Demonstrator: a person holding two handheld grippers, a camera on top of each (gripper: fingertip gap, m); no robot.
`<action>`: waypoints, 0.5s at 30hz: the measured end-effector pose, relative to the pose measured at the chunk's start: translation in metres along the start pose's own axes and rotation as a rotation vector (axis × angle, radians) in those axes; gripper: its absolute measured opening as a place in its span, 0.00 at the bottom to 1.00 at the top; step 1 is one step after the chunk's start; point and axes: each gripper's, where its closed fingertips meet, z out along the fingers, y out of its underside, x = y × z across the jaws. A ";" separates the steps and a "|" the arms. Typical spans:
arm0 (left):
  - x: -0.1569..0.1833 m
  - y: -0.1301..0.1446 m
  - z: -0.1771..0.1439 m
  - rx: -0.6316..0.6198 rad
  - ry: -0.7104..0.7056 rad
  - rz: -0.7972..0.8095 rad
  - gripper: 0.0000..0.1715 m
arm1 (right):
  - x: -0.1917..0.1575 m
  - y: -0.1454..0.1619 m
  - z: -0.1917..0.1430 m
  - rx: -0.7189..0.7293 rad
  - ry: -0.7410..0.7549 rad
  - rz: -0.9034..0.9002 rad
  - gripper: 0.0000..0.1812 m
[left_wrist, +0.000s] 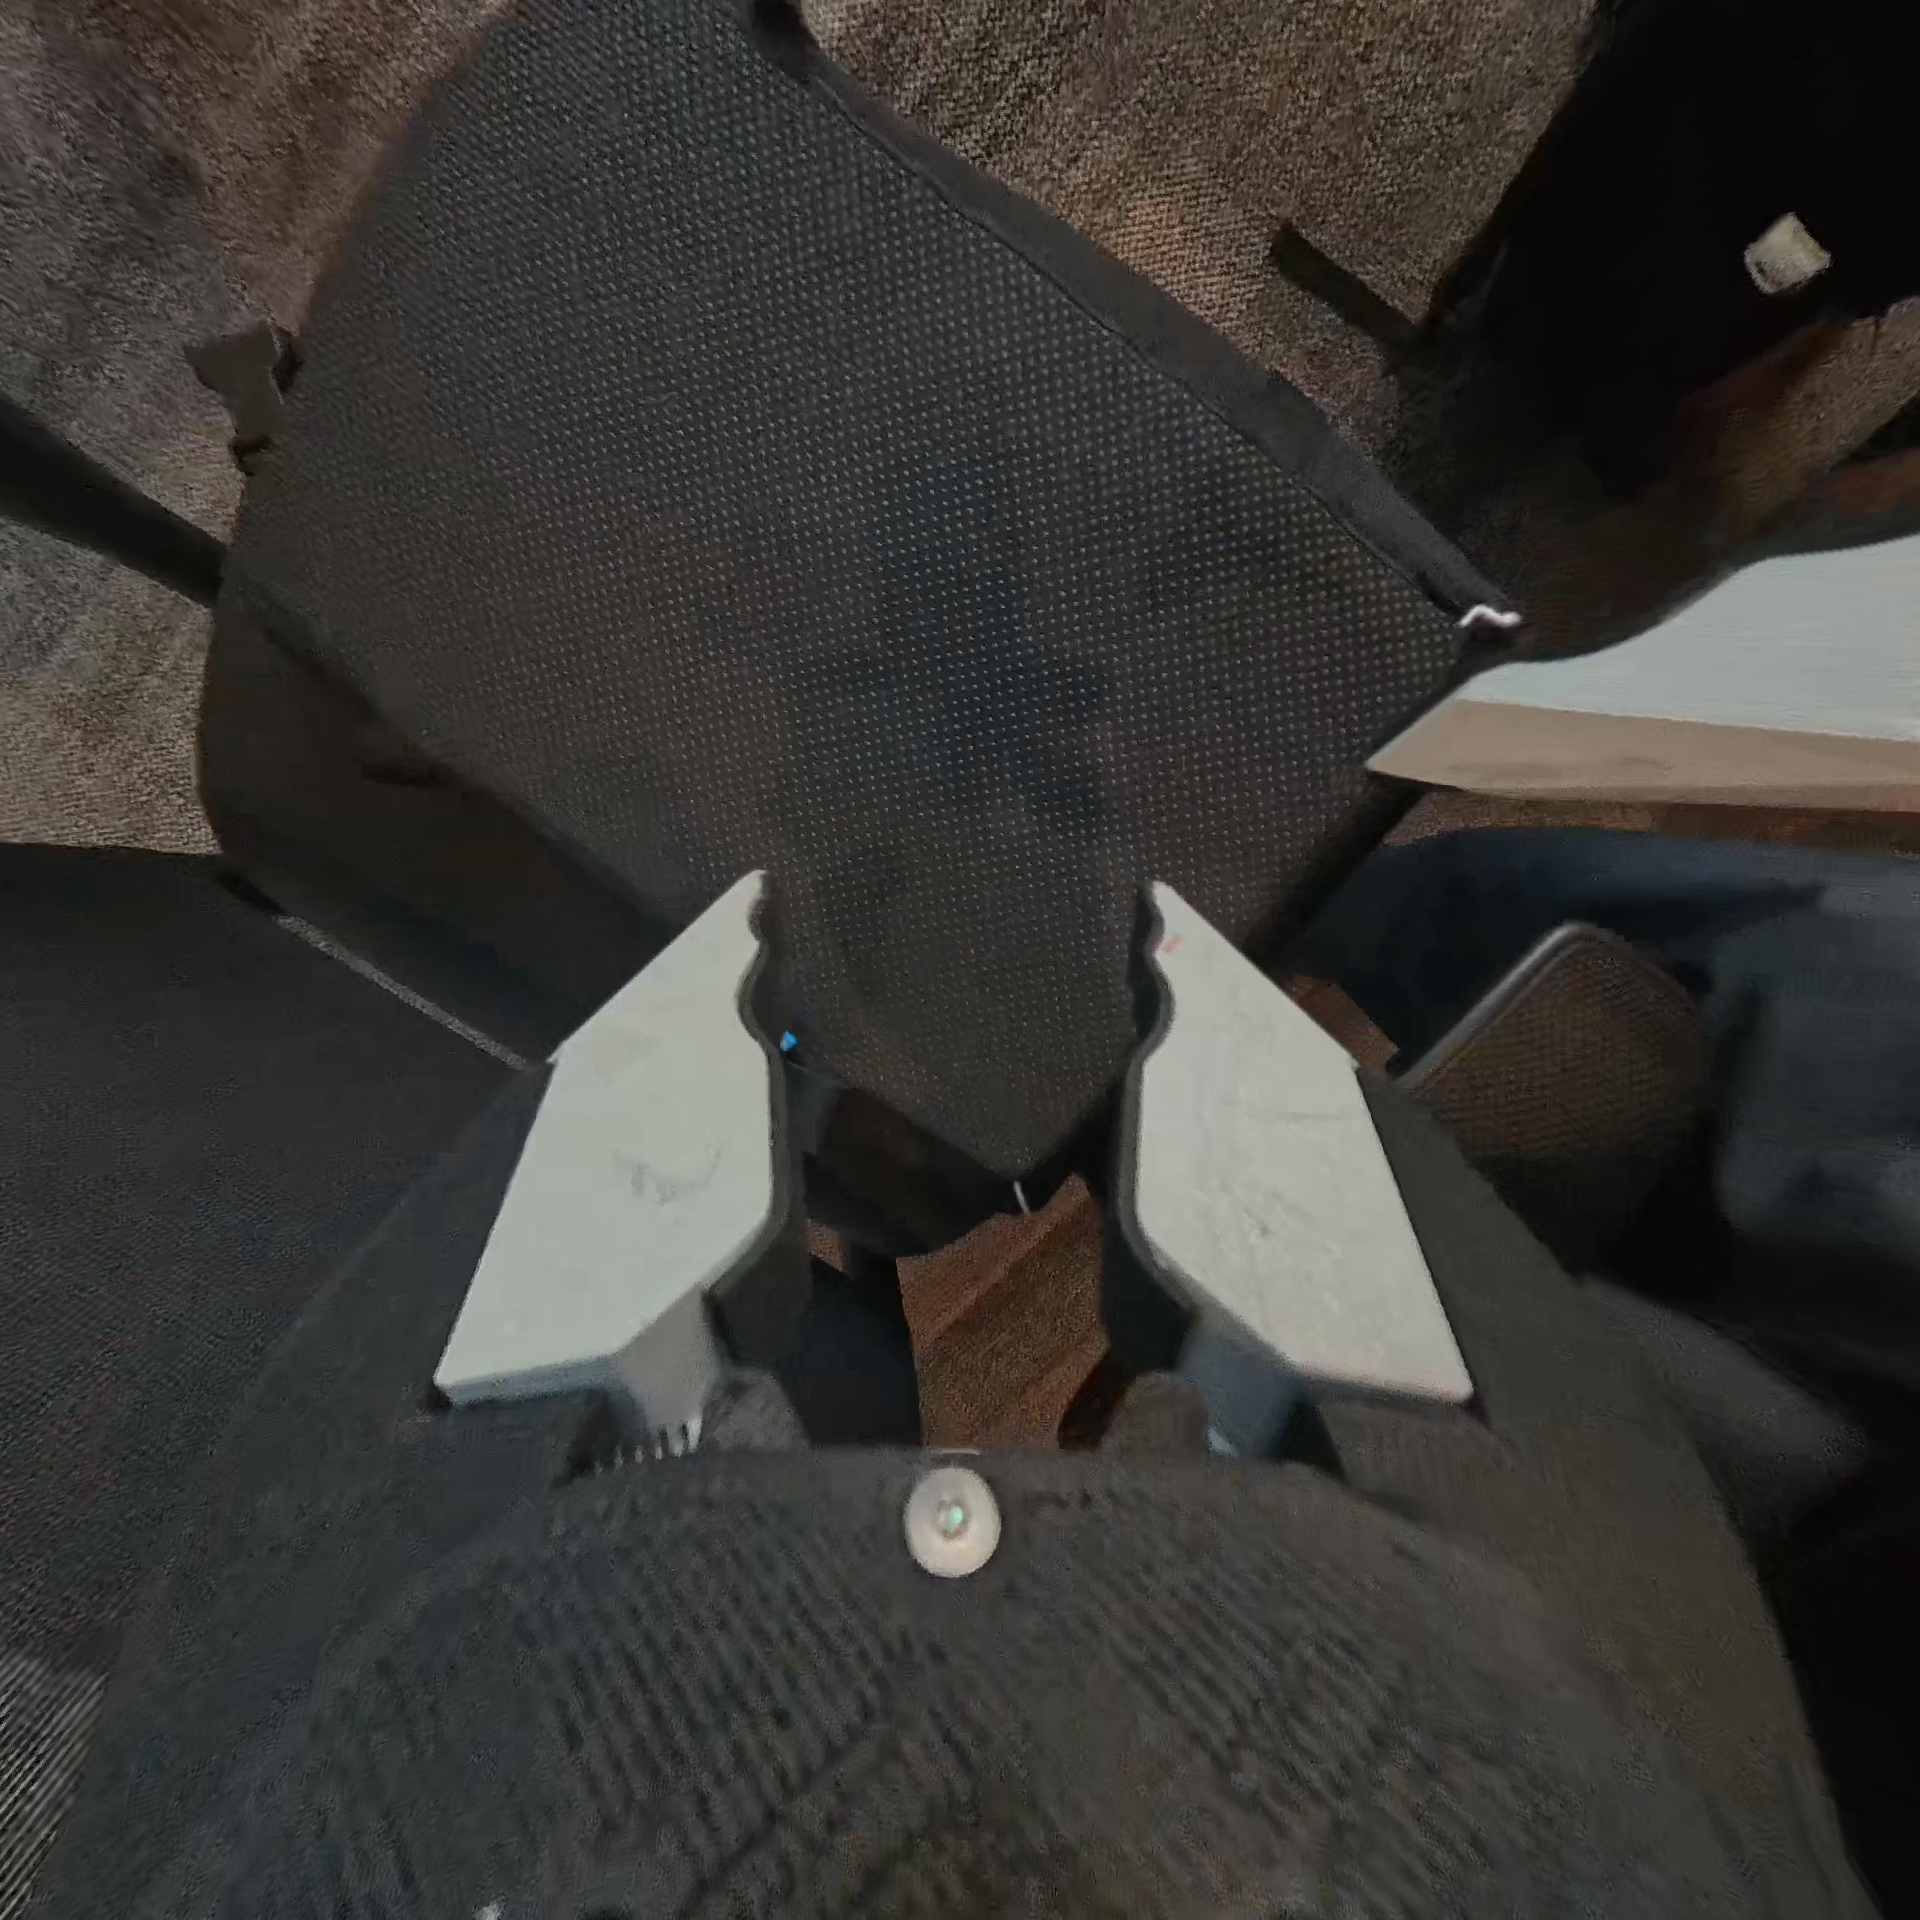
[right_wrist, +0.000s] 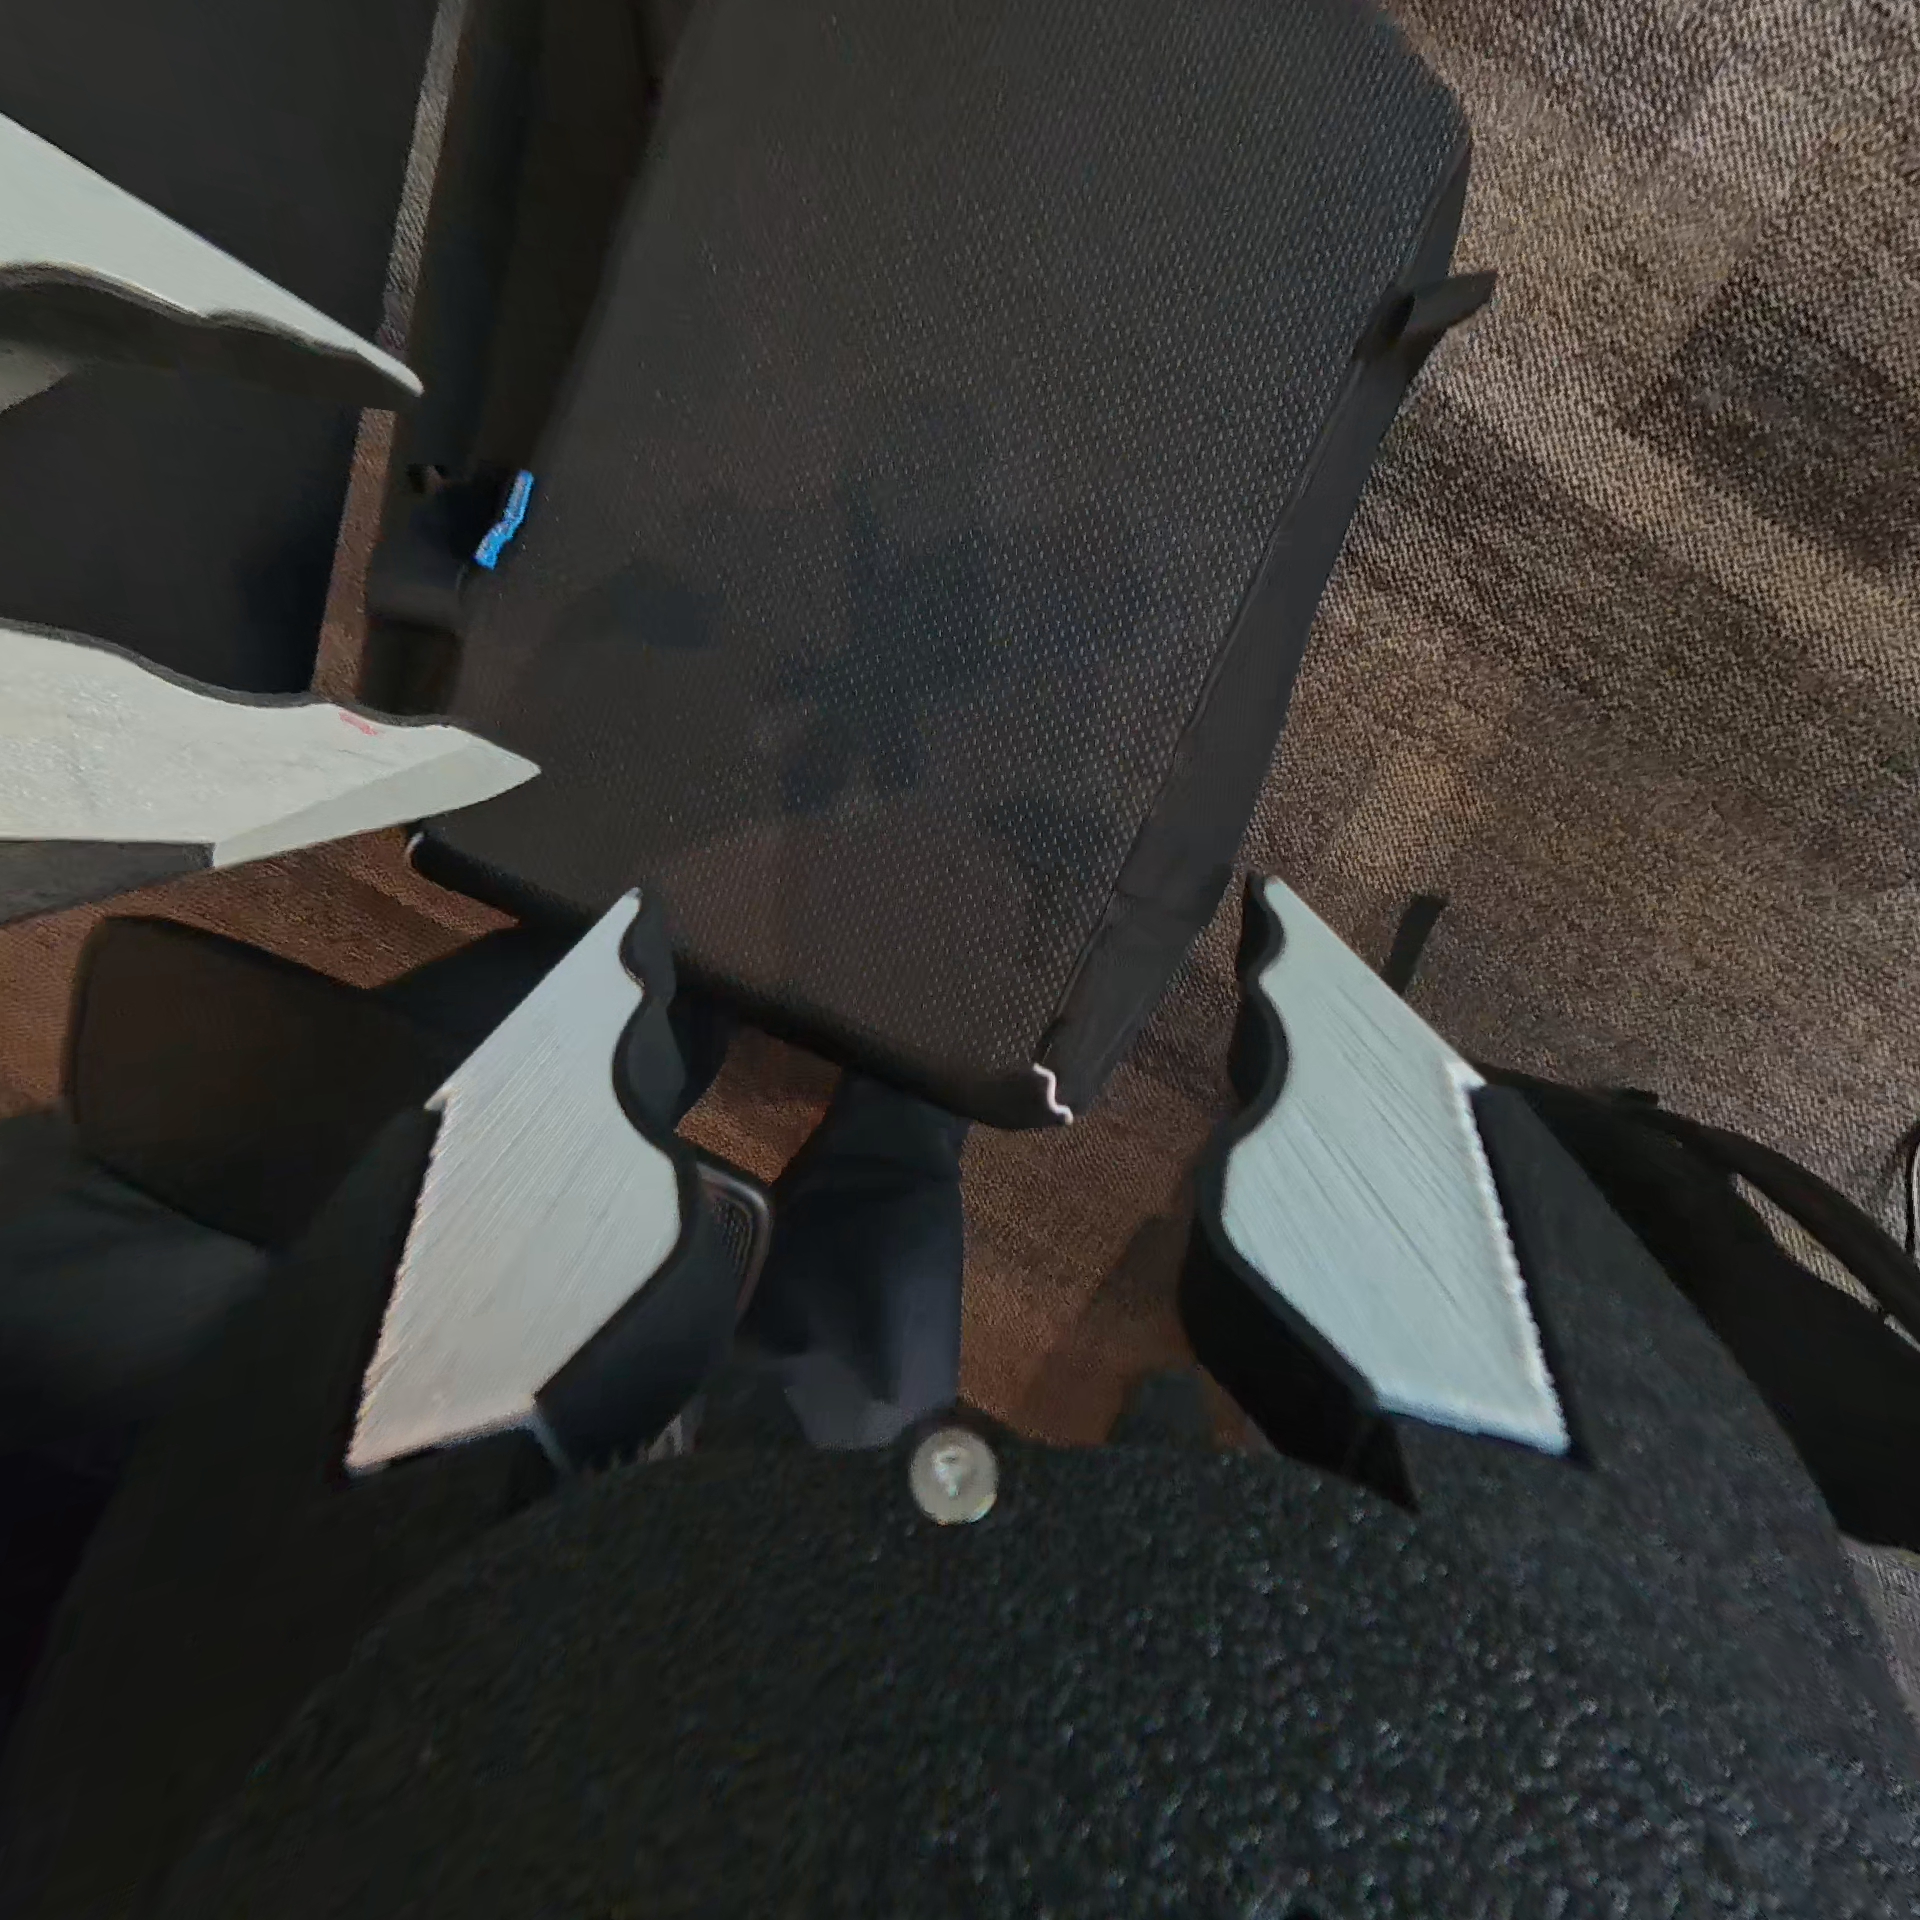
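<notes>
Your left gripper (left_wrist: 956, 914) open over black dotted cushion (left_wrist: 831, 520); your right gripper (right_wrist: 945, 925) open at cushion's corner, above carpet (right_wrist: 1610, 623).

My left gripper (left_wrist: 956, 935) has pale grey fingers edged in black, and so does my right gripper (right_wrist: 945, 935). The cushion (left_wrist: 831, 540) at twelve o'clock is black, speckled all over with fine pale dots, with a small blue tag (right_wrist: 506, 517) at nine o'clock. The carpet (right_wrist: 1662, 623) is mottled brown-grey. At three o'clock the tabletop (left_wrist: 1714, 665) is white with a tan edge.
</notes>
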 end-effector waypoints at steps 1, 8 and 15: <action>0.005 0.005 0.001 -0.016 0.012 0.008 0.37 | 0.000 0.006 -0.002 -0.005 0.005 0.001 0.59; 0.040 0.020 -0.020 -0.008 0.156 0.083 0.33 | -0.002 0.052 -0.032 -0.029 0.069 -0.032 0.53; 0.047 -0.117 -0.259 0.744 0.133 0.213 0.22 | 0.034 0.021 -0.185 0.376 0.323 -0.001 0.52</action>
